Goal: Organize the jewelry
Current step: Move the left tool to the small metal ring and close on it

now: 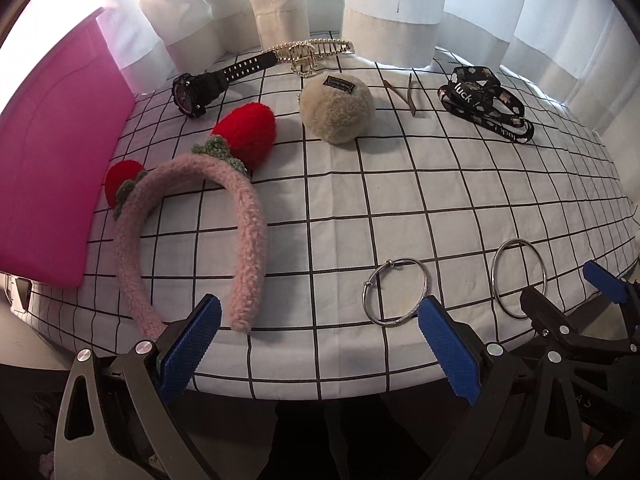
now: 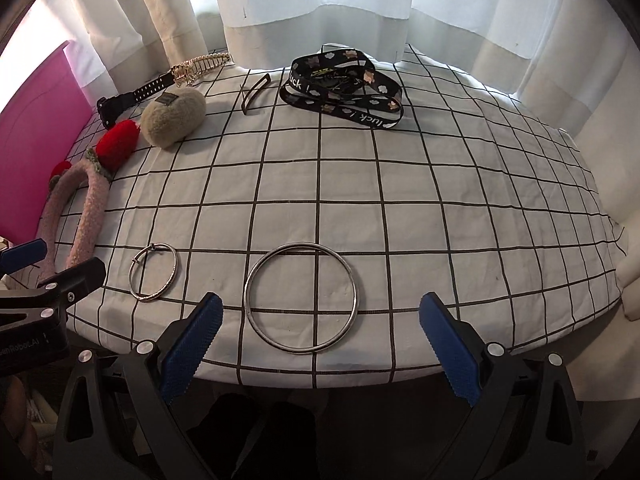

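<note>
Two silver bangles lie near the table's front edge: a plain one (image 2: 301,298) (image 1: 519,278) and a thinner clasped one (image 2: 153,272) (image 1: 396,291). My right gripper (image 2: 320,340) is open and empty, just before the plain bangle. My left gripper (image 1: 320,344) is open and empty at the front edge, left of the clasped bangle. A pink fluffy headband (image 1: 192,240) with red strawberries lies left. A black watch (image 1: 208,84), gold hair claw (image 1: 312,54), beige plush clip (image 1: 338,108), brown hairpin (image 1: 408,94) and black lanyard (image 2: 344,84) lie at the back.
A pink box (image 1: 52,144) stands on the table's left side. The checked white tablecloth (image 2: 360,200) covers the table. White curtains (image 2: 320,8) hang close behind the table. The right gripper shows in the left wrist view (image 1: 580,312).
</note>
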`<act>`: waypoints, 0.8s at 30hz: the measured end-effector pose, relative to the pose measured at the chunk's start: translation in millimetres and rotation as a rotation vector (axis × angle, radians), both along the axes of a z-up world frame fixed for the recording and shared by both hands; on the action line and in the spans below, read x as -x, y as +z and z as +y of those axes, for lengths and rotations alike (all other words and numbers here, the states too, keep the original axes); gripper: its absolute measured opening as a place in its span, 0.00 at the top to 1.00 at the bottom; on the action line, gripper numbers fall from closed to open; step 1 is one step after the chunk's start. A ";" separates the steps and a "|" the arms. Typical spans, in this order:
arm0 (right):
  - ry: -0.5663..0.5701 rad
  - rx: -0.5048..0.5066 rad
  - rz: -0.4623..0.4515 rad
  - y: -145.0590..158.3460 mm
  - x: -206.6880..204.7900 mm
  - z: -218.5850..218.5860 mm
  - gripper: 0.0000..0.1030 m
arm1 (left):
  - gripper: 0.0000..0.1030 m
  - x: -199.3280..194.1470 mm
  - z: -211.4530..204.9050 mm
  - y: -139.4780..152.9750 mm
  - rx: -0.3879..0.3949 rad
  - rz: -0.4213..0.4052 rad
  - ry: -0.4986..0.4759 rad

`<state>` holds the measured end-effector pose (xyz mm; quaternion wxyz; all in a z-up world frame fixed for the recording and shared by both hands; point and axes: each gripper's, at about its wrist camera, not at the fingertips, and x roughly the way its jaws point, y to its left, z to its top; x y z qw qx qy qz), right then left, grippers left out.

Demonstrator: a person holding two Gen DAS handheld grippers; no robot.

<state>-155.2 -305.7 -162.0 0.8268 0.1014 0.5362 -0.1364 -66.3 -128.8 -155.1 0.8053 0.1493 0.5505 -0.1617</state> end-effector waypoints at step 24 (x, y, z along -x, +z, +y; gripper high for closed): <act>0.069 0.047 -0.003 -31.1 -7.0 -25.9 0.09 | 0.05 0.7 -31.0 -47.8 0.126 0.067 0.017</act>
